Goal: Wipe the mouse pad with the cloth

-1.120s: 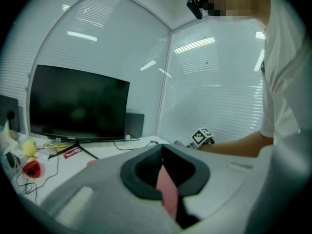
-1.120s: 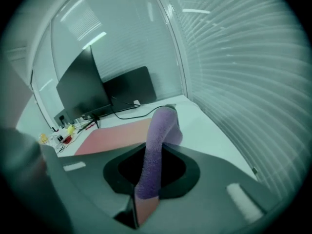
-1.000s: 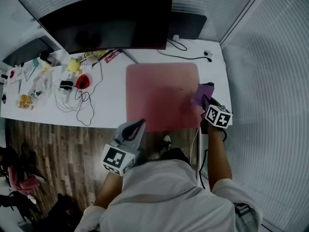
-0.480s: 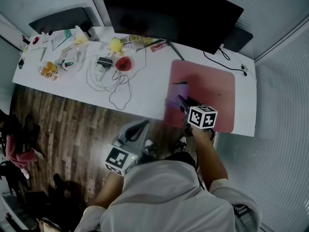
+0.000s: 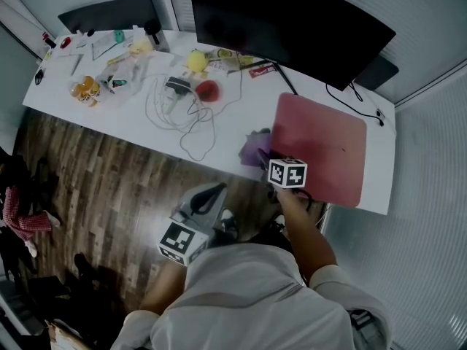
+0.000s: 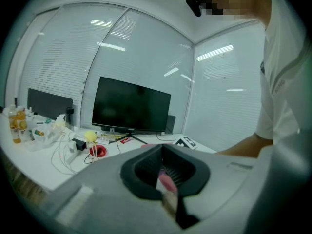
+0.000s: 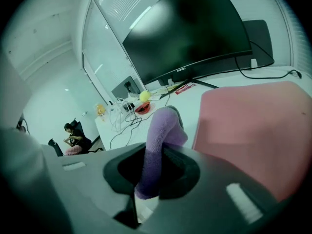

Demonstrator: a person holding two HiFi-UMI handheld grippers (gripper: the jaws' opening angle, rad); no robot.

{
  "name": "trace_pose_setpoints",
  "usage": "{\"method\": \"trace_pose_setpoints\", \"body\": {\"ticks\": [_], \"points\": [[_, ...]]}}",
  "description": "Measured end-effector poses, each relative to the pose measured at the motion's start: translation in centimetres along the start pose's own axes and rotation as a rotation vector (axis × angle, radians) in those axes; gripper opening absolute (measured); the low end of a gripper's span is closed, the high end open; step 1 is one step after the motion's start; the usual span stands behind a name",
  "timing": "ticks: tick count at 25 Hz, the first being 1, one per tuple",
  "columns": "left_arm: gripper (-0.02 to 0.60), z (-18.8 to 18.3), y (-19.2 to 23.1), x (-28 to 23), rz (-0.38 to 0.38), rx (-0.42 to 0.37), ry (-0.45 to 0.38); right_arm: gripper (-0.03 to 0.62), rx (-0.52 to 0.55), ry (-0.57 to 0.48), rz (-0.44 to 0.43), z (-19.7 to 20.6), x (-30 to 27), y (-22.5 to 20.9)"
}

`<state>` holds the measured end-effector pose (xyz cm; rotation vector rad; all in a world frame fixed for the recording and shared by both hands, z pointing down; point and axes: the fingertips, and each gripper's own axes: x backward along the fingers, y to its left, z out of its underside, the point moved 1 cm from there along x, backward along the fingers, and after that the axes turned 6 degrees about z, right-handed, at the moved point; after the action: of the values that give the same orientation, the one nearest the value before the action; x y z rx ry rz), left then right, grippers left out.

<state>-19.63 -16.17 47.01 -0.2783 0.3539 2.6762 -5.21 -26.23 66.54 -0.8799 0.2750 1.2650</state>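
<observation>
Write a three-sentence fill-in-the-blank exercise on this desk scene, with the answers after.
The right gripper is shut on a ____ cloth. In the head view, the cloth sits at the mouse pad's ____ edge. The left gripper hangs over the wooden ____, off the white desk.
Missing words: purple; left; floor.

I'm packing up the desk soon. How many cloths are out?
1. The purple cloth is clamped in the right gripper, just left of the mouse pad. The clutter at the far left could hide others.
</observation>
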Motion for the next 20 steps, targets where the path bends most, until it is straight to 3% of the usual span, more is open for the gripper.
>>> {"method": "trace_pose_setpoints", "body": {"ticks": [9, 20], "points": [[0.002, -1.1, -3.3, -4.2, 0.033, -0.016, -0.001, 0.054, -0.057, 0.026, 0.093, 2.2, 4.1, -8.4], [0.003, -2.4, -12.6, -15.0, 0.154, -0.047, 0.000, 0.053, -0.129, 0.002, 0.215, 3.8, 14.1, -22.7]]}}
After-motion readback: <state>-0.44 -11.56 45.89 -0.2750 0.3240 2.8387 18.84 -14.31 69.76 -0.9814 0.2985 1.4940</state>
